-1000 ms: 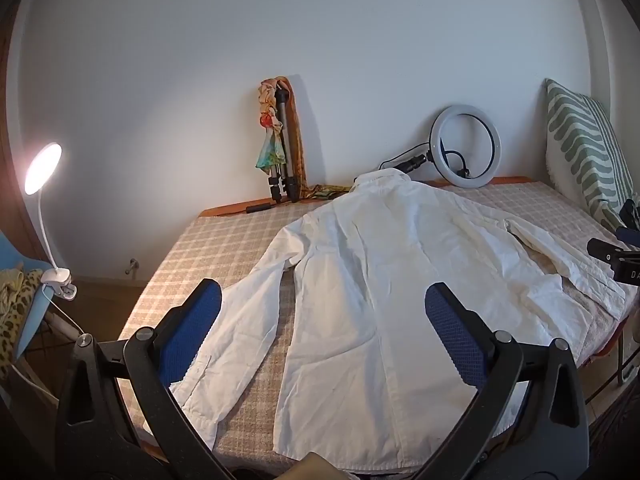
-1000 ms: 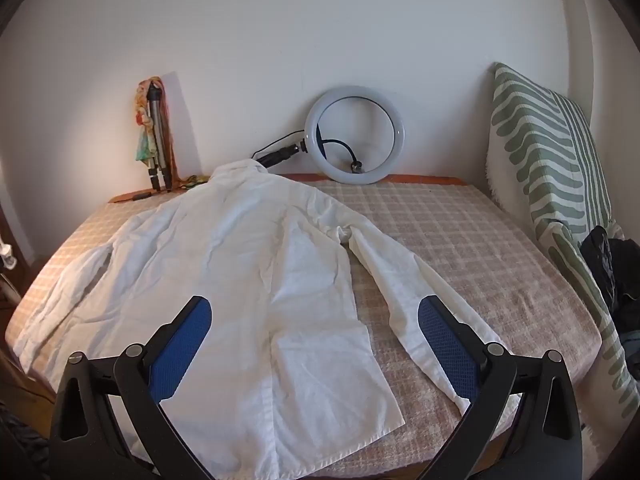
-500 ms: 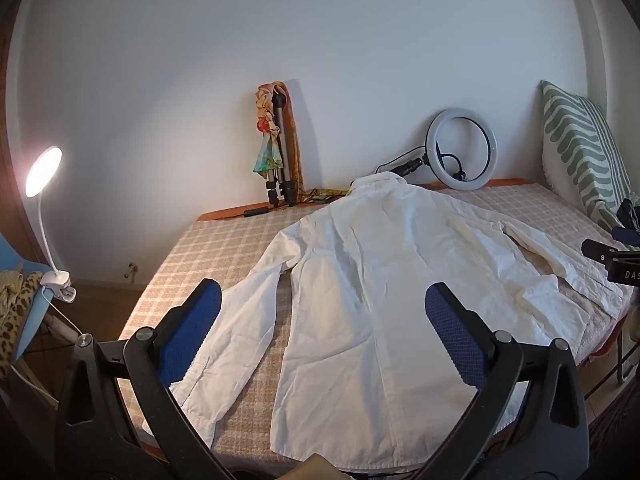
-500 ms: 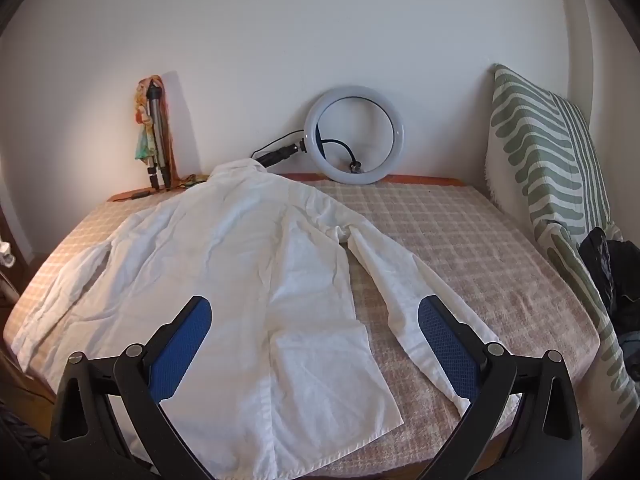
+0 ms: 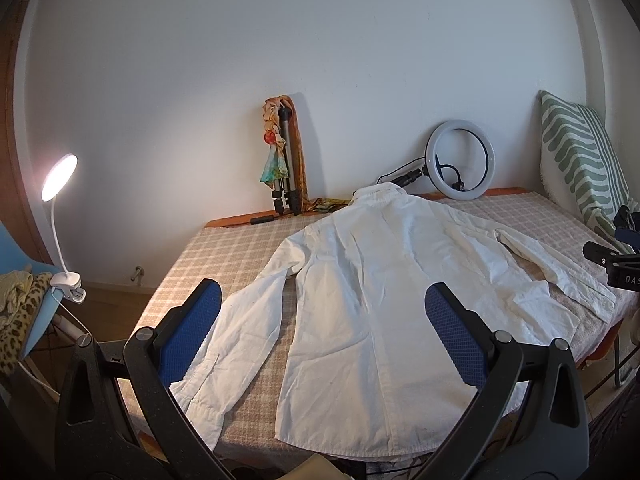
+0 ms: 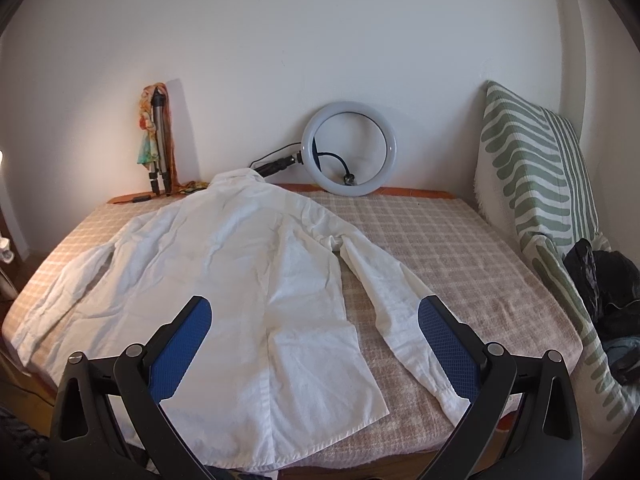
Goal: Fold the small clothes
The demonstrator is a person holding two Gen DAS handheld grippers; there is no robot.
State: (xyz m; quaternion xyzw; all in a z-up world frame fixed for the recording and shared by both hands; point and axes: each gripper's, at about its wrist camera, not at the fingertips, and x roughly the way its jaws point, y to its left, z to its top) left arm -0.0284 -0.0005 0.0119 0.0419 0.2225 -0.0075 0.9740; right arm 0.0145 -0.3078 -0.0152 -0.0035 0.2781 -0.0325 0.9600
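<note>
White shirt lay flat, back up, on the checked bed cover, collar toward the wall. My left gripper and right gripper hung spread wide above its hem, holding nothing.

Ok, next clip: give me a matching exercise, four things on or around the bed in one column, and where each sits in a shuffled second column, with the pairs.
Things:
1. white shirt
2. ring light
3. clip lamp
4. striped cushion

Places:
A. leaning on the wall at the far edge of the bed
B. propped upright along the bed's right side
C. spread flat over the checked cover, collar toward the wall
D. off the bed to its left, lit

Pairs: 1-C, 2-A, 3-D, 4-B

Both the left gripper and the right gripper are open and hold nothing.
</note>
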